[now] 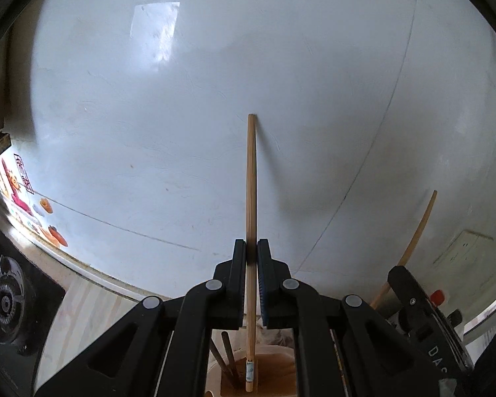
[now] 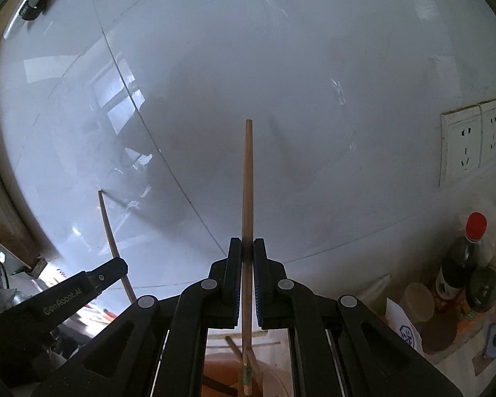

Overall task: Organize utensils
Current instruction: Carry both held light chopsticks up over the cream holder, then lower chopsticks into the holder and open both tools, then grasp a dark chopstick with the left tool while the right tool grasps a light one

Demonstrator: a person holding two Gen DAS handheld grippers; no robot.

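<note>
Two chopsticks are being held, one in each hand-held gripper, and each is shown by its own wrist camera.

Left wrist view: the left hand-held gripper point(image 1: 251, 248) is seen closed tightly on a pale chopstick point(image 1: 251, 178). The stick is clamped near its middle, so its upper part stands up in front of a white tiled wall point(image 1: 148, 115) while its decorated lower end hangs down between the arms of the tool. That end is seen over a brown holder point(image 1: 274, 374), where darker sticks point(image 1: 226, 360) already lean. The stick appears to be held upright so that it can be dropped end-first into the holder; whether its end already touches the holder cannot be told. At the right edge the other tool is seen with its own stick, and a stove burner point(image 1: 3, 301) is visible at lower left.

Right wrist view: the right hand-held gripper point(image 2: 247, 246) is likewise seen shut on a darker chopstick point(image 2: 247, 185), gripped around mid-length and kept nearly vertical. Its patterned lower end hangs over the same brown holder point(image 2: 221, 374), beside a stick already inside. Both sticks are judged to be brought together as a pair. Bottles point(image 2: 463, 264) and wall sockets point(image 2: 463, 145) are seen at right.
</note>
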